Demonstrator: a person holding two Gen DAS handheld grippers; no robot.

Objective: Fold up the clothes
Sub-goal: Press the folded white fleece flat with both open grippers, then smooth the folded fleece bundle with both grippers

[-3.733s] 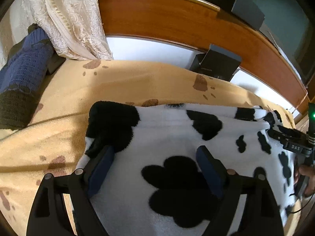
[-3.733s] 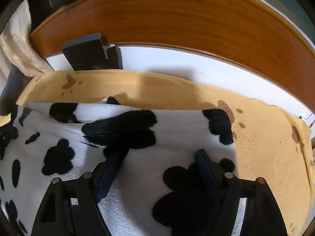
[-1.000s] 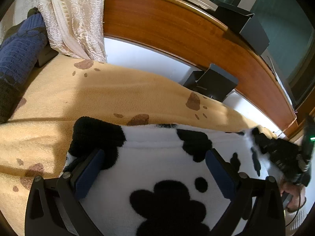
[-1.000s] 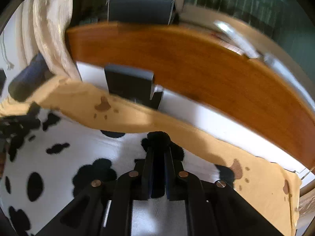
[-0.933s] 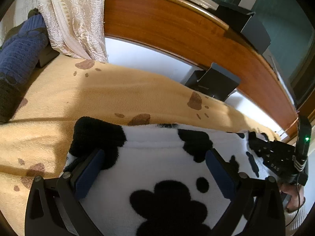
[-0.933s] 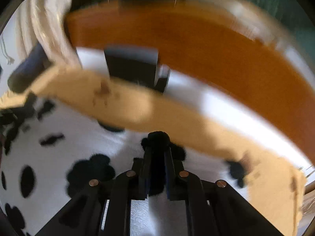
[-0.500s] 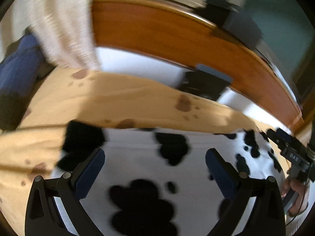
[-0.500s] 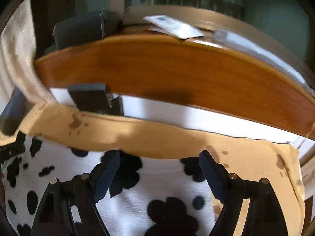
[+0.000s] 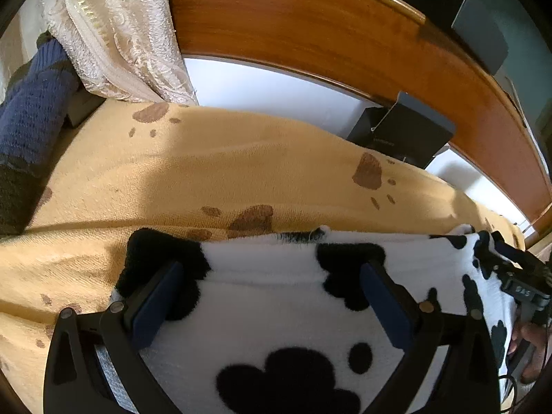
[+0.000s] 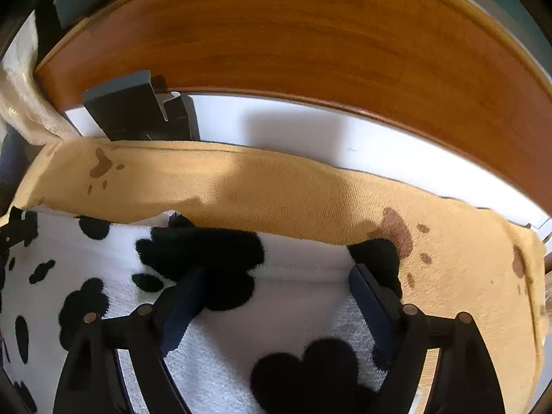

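Cow-print garment (image 9: 276, 310) lies flat on the tan blanket (image 9: 207, 165), far edge doubled. Left tool (image 9: 269, 296) and right tool (image 10: 276, 293) gape wide, holding nothing. Further folds judged outstanding.

left gripper (image 9: 272, 293): black plastic frame, brass-coloured screw heads at the joints
left fingers (image 9: 155, 305): flat dark blue pads
right gripper (image 10: 276, 296): same black frame, brass screws
right fingers (image 10: 371, 305): dark blue pads
right hand (image 9: 531, 341): bare skin, thin black cable beside it
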